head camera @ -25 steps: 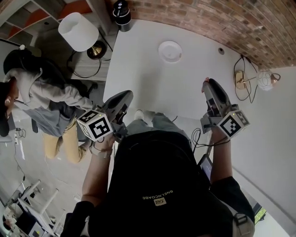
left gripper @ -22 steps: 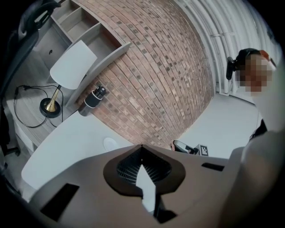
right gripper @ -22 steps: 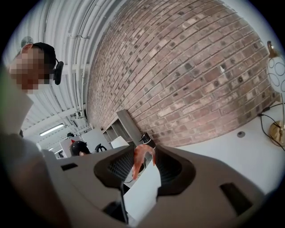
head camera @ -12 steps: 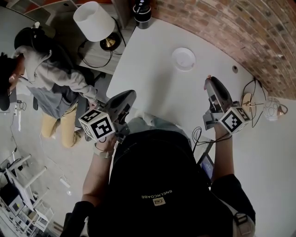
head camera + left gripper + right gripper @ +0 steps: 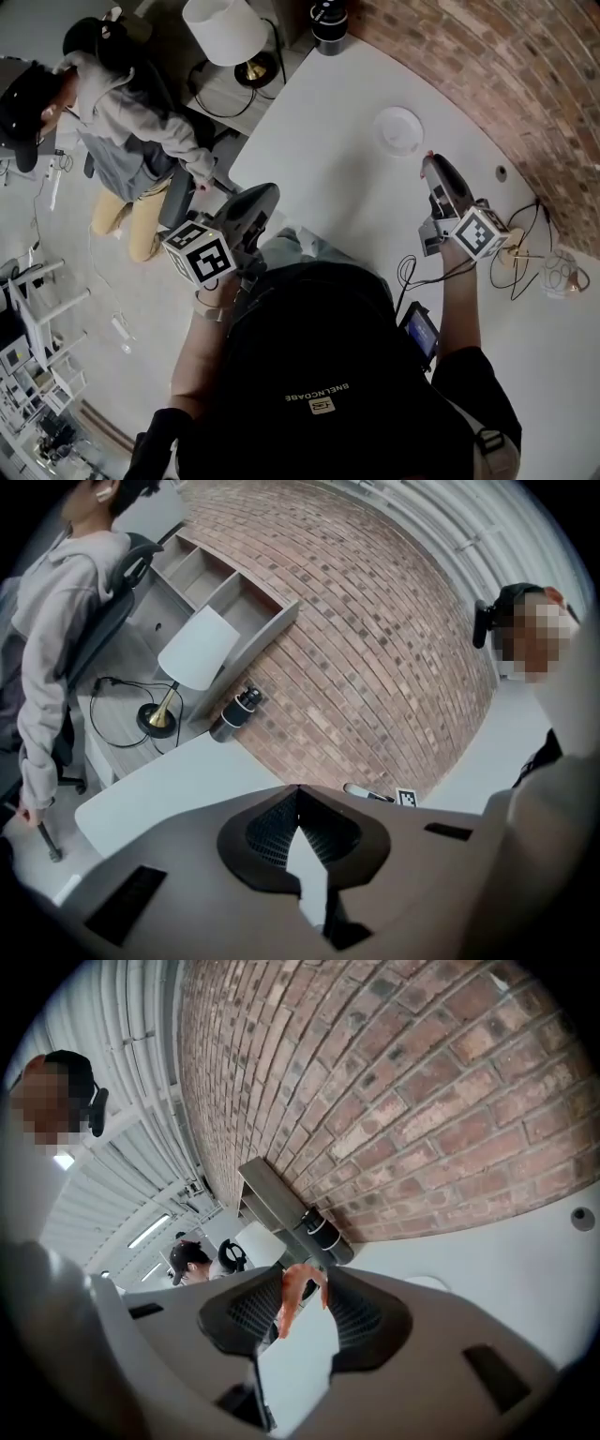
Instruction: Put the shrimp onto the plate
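A small white plate [image 5: 397, 130] lies on the white table [image 5: 328, 141], toward the brick wall. My right gripper [image 5: 431, 161] hovers just near of the plate, at its right side. It is shut on an orange shrimp [image 5: 296, 1296], which hangs curled between the jaw tips. In the right gripper view the plate [image 5: 429, 1282] shows faintly past the right jaw. At the table's near left edge, my left gripper [image 5: 266, 195] is shut with nothing in it; in the left gripper view its tips [image 5: 298, 791] meet over the tabletop.
A black cylinder [image 5: 329, 19] stands at the table's far corner, beside a white-shaded lamp [image 5: 225, 25] on a side table. A person in a grey hoodie [image 5: 122, 131] sits left of the table. Cables and a small lamp [image 5: 548, 270] lie at the right.
The head view has swung, so the table and plate sit further right in frame. Both grippers keep about the same poses; the right one still holds the shrimp near the plate.
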`<state>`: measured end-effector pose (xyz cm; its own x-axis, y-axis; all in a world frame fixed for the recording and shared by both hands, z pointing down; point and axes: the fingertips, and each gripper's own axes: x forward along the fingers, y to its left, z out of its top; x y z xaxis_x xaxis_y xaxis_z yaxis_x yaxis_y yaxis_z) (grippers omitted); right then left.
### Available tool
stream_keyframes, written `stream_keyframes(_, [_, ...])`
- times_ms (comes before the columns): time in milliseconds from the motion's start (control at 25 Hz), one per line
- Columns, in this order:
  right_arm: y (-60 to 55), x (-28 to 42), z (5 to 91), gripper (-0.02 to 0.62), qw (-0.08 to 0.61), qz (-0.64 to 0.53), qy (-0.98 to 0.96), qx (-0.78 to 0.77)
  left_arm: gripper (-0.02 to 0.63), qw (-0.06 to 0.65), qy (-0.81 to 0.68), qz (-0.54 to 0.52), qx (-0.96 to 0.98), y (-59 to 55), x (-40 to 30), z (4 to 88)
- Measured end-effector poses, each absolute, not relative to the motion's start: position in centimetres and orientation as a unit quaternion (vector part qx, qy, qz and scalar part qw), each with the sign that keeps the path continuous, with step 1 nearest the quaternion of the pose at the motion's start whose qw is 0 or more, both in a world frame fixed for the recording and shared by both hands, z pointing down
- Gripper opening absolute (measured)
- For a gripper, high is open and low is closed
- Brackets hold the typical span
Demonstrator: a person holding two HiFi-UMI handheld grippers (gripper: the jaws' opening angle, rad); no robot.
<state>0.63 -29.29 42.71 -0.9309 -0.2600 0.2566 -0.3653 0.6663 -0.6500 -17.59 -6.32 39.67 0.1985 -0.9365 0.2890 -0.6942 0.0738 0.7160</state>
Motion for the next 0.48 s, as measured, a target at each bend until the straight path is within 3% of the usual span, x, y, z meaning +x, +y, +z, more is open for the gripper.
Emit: stream_keyframes(480, [-32.7,-1.7,49.4,0.150,0.133,0.386,-0.902,0.141,-0.008,0.409,-0.655,-0.150,0.618,-5.2,-16.6,41.2])
